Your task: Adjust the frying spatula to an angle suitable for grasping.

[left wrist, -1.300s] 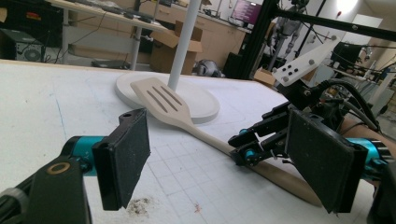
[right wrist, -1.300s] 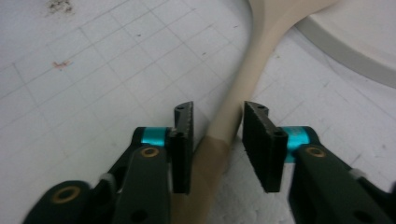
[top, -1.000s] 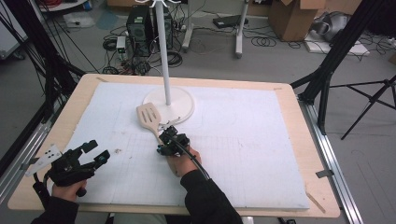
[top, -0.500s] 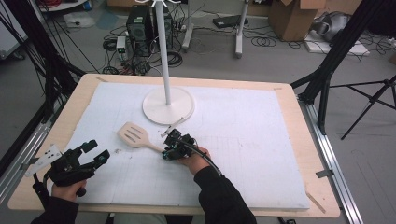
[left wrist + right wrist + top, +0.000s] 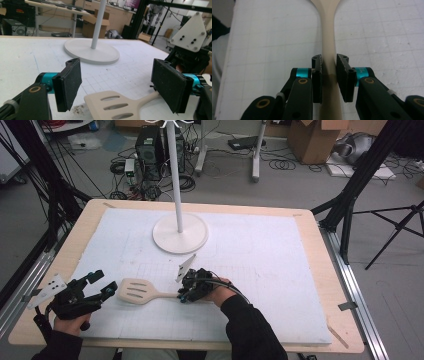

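A beige slotted spatula lies low over the white foam mat, its head pointing left. My right gripper is shut on its handle. In the right gripper view the jaws pinch the narrow handle from both sides. My left gripper is open at the front left, just left of the spatula head. In the left gripper view its wide-apart pads frame the spatula head, and the right gripper shows beyond.
A white stand with a round base and a tall pole rises at the mat's back middle. The foam mat covers a wooden table. Cables and boxes lie on the floor behind.
My right gripper has swung the spatula round, from pointing toward the stand to pointing left, and brought its head close to the left gripper. The left gripper has stayed put and open.
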`<state>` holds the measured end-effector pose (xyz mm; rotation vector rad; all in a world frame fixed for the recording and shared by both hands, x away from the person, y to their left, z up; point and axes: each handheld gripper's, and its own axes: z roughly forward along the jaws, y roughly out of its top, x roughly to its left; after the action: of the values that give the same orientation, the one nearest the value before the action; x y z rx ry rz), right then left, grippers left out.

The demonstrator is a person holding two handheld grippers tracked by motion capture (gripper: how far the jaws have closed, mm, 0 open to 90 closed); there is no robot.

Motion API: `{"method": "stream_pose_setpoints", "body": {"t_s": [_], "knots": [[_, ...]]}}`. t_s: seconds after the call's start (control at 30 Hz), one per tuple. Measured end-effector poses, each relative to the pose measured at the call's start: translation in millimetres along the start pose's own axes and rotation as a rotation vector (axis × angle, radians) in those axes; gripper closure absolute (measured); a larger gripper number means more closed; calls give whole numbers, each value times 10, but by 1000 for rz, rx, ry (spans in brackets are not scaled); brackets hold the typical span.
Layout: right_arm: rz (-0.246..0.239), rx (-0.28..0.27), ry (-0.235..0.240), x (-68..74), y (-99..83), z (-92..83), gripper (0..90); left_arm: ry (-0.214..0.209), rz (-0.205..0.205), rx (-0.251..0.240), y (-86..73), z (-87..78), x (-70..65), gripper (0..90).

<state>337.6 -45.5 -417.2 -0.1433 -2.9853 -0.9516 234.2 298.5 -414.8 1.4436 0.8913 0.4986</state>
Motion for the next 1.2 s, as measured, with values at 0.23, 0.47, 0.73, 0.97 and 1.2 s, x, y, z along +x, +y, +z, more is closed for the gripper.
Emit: {"method": "stream_pose_setpoints", "body": {"t_s": [0.23,0.47,0.73,0.97,1.2], "knots": [[-27,8,6,-19,-15,10,752,-16,12,18,-11,34,-31,248],[0,2,-41,-16,-2,-8,564,-19,3,18,-17,30,-25,250],[189,-179,-197,65,-197,-404,420,-24,-1,16,-20,28,-27,250],[284,-242,-341,322,-658,-653,480,-27,3,22,-20,40,-30,250],[372,-309,-406,532,-1096,-841,625,-22,3,22,-21,48,-38,257]]}}
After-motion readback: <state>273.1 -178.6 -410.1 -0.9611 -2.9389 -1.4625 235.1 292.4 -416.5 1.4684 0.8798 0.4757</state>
